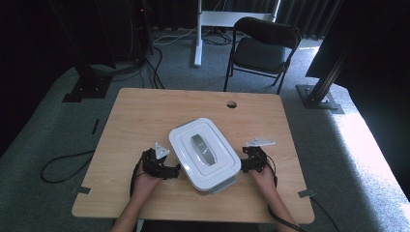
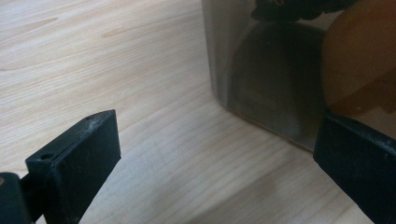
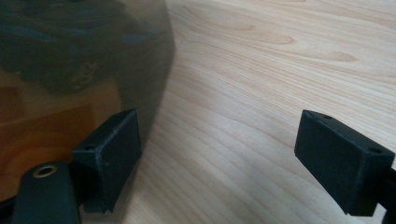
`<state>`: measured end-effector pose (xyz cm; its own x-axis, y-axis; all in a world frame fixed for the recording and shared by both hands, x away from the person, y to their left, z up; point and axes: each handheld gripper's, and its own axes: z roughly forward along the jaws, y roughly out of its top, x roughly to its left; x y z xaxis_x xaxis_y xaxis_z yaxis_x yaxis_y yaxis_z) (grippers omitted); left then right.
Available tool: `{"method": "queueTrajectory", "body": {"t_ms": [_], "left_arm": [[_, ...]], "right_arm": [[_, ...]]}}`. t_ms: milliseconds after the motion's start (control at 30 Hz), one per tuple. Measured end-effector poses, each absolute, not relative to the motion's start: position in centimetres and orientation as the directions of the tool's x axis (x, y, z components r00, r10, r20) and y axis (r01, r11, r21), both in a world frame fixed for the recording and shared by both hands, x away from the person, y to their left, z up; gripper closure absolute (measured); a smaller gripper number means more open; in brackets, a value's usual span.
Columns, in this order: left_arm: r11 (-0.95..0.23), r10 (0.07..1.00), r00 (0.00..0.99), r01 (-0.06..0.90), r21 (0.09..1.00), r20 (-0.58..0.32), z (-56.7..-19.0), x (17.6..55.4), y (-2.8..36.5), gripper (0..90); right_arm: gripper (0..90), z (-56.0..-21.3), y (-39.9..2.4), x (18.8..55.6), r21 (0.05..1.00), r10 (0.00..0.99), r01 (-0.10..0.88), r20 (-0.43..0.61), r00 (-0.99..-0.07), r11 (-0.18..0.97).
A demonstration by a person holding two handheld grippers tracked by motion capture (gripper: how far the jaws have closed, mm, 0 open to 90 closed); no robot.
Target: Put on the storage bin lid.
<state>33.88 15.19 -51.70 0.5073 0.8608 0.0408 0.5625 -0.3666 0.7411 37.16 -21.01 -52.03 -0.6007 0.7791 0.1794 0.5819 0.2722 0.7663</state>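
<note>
Hands at near table (image 1: 145, 111) edge, one gripper each. White-lidded container (image 1: 205, 153) sits between them, on the near middle of the table. Left gripper (image 1: 175, 170) just beside its left wall, fingers apart. Right gripper (image 1: 243, 165) beside its right wall, fingers apart, gripping nothing.

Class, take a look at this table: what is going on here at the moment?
A person at a wooden table holds a gripper in each hand, one on either side of a white lidded container with a grey handle on its lid. The left gripper and right gripper both have their jaws open right beside the container's translucent walls. Nothing is gripped yet; the lid is on.
</note>
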Motion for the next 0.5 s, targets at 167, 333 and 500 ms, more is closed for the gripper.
{"method": "queueTrajectory", "body": {"t_ms": [167, 333, 500], "left_arm": [[-0.364, 0.864, 0.502, 0.568, 0.738, 0.039, -51.7, 34.6, 15.0, 1.2], [-0.375, 0.859, 0.510, 0.569, 0.732, 0.043, -51.6, 35.4, 14.9, 1.2], [-0.390, 0.853, 0.518, 0.565, 0.727, 0.055, -51.5, 35.9, 14.7, 1.2]], "right_arm": [[14.0, -52.1, -20.7, 36.7, 0.755, 0.753, 0.587, 0.195, -0.628, 0.293], [14.2, -51.9, -20.4, 36.0, 0.767, 0.766, 0.559, 0.143, -0.626, 0.314], [14.7, -51.8, -20.4, 35.4, 0.768, 0.771, 0.555, 0.131, -0.623, 0.318]]}}
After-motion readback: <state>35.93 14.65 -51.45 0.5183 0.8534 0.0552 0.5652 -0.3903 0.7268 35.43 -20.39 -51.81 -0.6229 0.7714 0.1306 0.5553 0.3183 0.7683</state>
